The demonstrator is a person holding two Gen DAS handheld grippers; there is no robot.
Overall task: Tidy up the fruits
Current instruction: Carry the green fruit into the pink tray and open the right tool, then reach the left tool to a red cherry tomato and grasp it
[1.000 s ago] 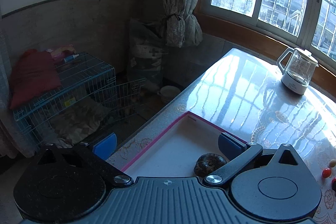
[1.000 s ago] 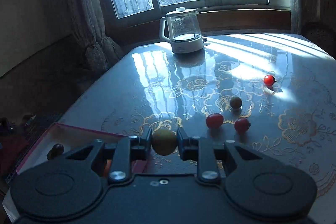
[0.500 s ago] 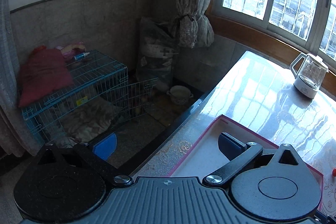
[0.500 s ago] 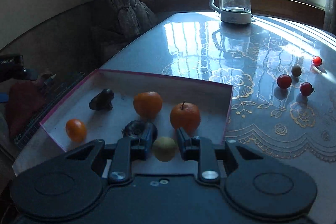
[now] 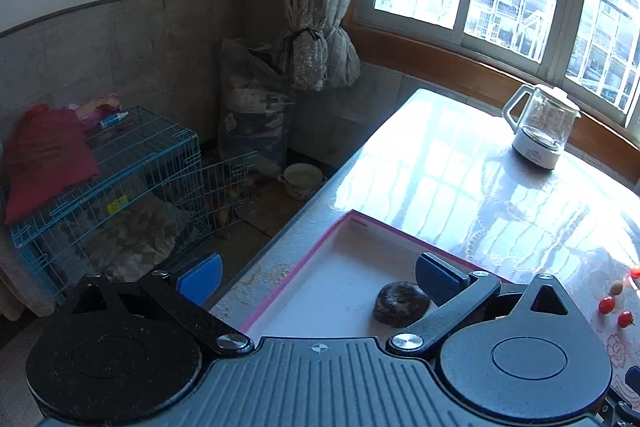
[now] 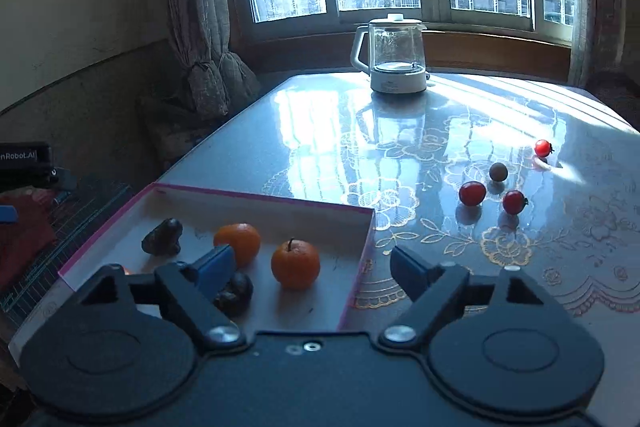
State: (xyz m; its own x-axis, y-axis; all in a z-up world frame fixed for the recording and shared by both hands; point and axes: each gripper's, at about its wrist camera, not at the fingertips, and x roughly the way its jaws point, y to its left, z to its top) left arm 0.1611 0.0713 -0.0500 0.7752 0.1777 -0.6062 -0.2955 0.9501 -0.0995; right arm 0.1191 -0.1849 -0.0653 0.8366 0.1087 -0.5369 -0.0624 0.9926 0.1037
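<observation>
A pink-edged white box [image 6: 362, 255] lies at the table's near left. In it are two oranges [image 6: 295, 263] [image 6: 237, 242] and two dark fruits [image 6: 162, 237] [image 6: 234, 294]. My right gripper [image 6: 312, 269] is open and empty above the box's right end. The yellow fruit it carried is not visible. Loose on the table are three small red tomatoes [image 6: 472, 193] [image 6: 514, 202] [image 6: 543, 148] and a brown round fruit [image 6: 498, 171]. My left gripper [image 5: 318, 277] is open and empty over the box's left edge [image 5: 296, 267], a dark fruit [image 5: 401, 303] beside its right finger.
A glass kettle [image 6: 394, 57] stands at the table's far side by the window. Left of the table, on the floor, are a blue wire cage [image 5: 112, 183], a bowl [image 5: 303, 179] and a full sack [image 5: 252, 123]. The table has a shiny patterned cover.
My right gripper has opened and let go of the yellow fruit, which is now out of sight, and has pulled back. My left gripper's view has shifted slightly; it stays open.
</observation>
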